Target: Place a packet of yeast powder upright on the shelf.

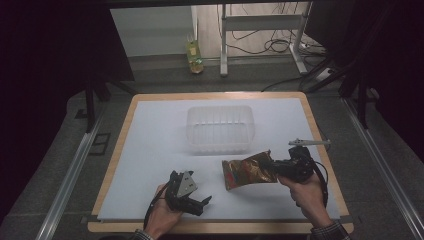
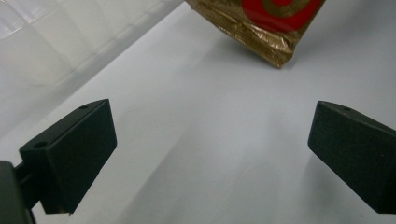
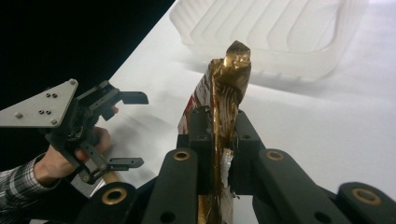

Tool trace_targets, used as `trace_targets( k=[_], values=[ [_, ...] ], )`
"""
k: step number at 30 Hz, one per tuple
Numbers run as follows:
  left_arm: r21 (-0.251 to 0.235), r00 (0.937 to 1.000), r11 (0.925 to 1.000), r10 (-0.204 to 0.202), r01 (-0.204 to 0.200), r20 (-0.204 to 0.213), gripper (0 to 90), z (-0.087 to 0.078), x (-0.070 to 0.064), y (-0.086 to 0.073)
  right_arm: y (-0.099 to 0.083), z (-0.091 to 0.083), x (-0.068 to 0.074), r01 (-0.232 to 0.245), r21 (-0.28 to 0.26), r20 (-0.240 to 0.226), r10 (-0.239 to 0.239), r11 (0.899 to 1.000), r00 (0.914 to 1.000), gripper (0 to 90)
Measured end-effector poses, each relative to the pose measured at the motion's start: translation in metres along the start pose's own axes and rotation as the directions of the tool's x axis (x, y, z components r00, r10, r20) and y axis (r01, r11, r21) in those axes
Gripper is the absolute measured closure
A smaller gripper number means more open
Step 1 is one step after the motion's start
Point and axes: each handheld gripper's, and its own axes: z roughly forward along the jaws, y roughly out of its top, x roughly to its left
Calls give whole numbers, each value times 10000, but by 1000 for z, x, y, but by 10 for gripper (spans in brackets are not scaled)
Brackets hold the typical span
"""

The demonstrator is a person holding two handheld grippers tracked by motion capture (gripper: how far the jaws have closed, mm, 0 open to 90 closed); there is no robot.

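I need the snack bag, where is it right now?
In the high view, the snack bag is clamped in the right gripper, right of centre, just in front of the plastic tub.

- Left gripper [image 1: 200, 202]: black frame, grey three-cornered plate with small screws, black cable trailing below.
- Right gripper [image 3: 218, 135]: black linkage arms with brass-coloured pivot bushings; flat black fingers [image 3: 200, 126].
- Left gripper's fingers [image 2: 74, 154]: blocky, matte black, small recessed holes.
- Sleeves [image 3: 14, 186]: plaid, at both wrists.

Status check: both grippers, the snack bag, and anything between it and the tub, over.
Right gripper shut on gold snack bag, bag lifted at its edge. Left gripper open, empty, low over the mat. Clear tub beyond, empty; nothing in between.
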Motion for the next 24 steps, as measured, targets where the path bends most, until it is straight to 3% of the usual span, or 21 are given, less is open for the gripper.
trace_targets(
  k=[24],
  values=[
    [109,9992,9996,245,-242,-329,6,1,-1,-1,27,-20,6,473,-248,1150,-441,9986,9924,837]
  ],
)
